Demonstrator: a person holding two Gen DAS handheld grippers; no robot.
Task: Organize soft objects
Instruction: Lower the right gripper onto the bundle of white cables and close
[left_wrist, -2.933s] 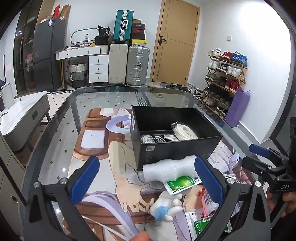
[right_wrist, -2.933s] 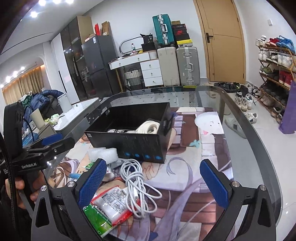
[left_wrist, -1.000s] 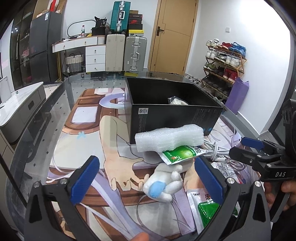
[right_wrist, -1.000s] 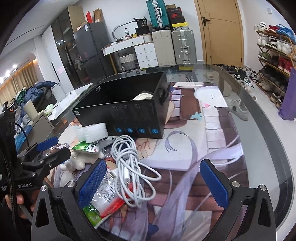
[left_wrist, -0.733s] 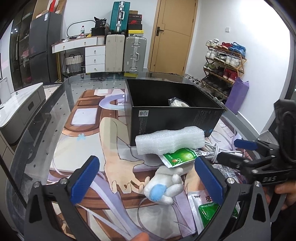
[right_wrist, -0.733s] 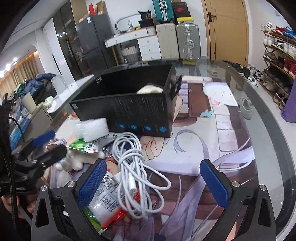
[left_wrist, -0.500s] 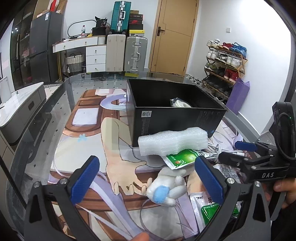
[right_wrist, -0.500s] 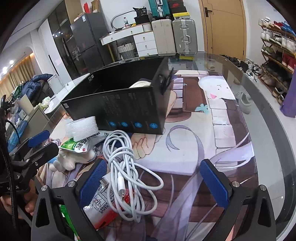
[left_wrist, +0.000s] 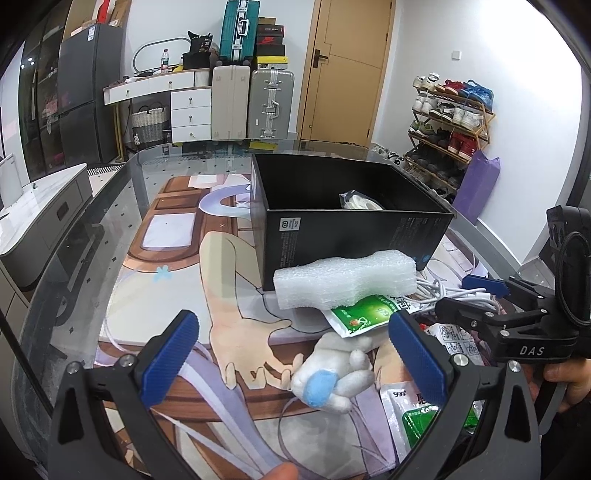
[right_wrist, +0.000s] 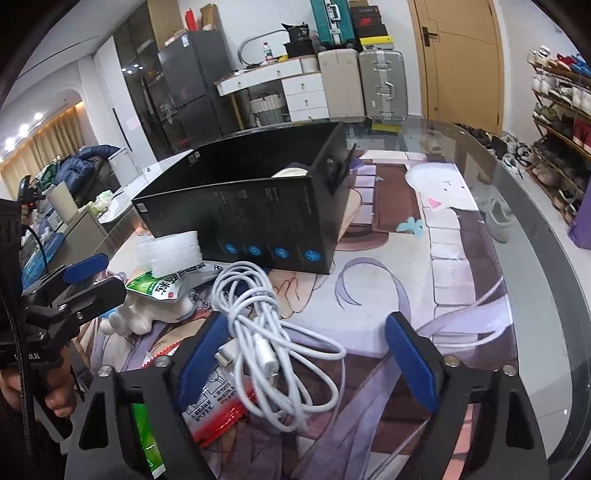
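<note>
white cable (right_wrist: 273, 328) seen coiled loosely between closing right gripper (right_wrist: 303, 354) jaws, contact unclear | left gripper (left_wrist: 295, 354) held wide open | glass table (right_wrist: 535, 258); black box (right_wrist: 258, 206) beyond

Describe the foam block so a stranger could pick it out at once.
Find the black box on the glass table. Against its near wall lies the white foam block, resting partly on a green sachet. Unlike the plush toy and white cable nearby, it is a ridged, bubbly slab.
</note>
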